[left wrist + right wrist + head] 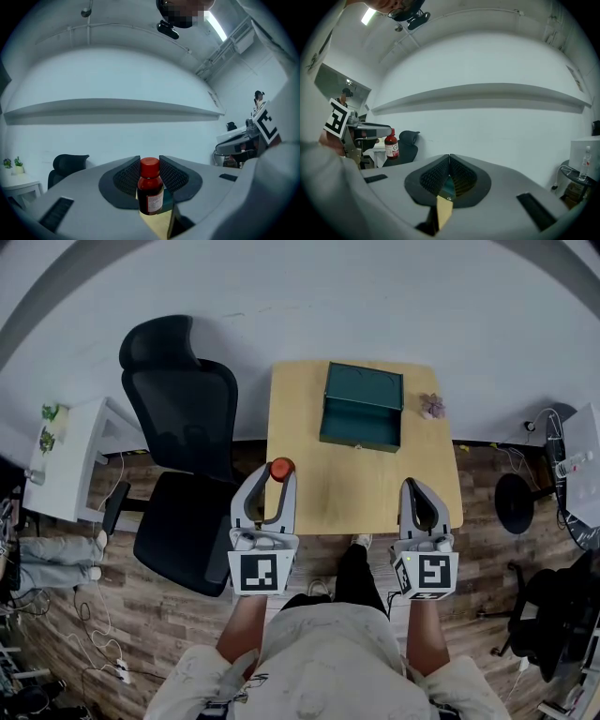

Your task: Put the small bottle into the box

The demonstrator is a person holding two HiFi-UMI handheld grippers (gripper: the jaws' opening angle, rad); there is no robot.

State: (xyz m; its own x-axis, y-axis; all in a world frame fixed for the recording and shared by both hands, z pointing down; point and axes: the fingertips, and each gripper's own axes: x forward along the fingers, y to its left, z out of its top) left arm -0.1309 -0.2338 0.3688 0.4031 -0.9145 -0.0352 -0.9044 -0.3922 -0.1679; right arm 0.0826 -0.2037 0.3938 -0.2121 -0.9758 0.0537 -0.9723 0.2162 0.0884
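A small wooden table (375, 486) stands on plank flooring against a white wall. At its near left corner, the left tool (275, 482) clamps the red-capped small bottle (150, 190) upright between its pads. The right tool (421, 491), jaws pressed together, is at the near right edge. Farther back, the green box (359, 427) lies open, showing only green inside.

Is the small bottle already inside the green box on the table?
No, the left gripper holds the small bottle by the left edge of the table, apart from the open green box.
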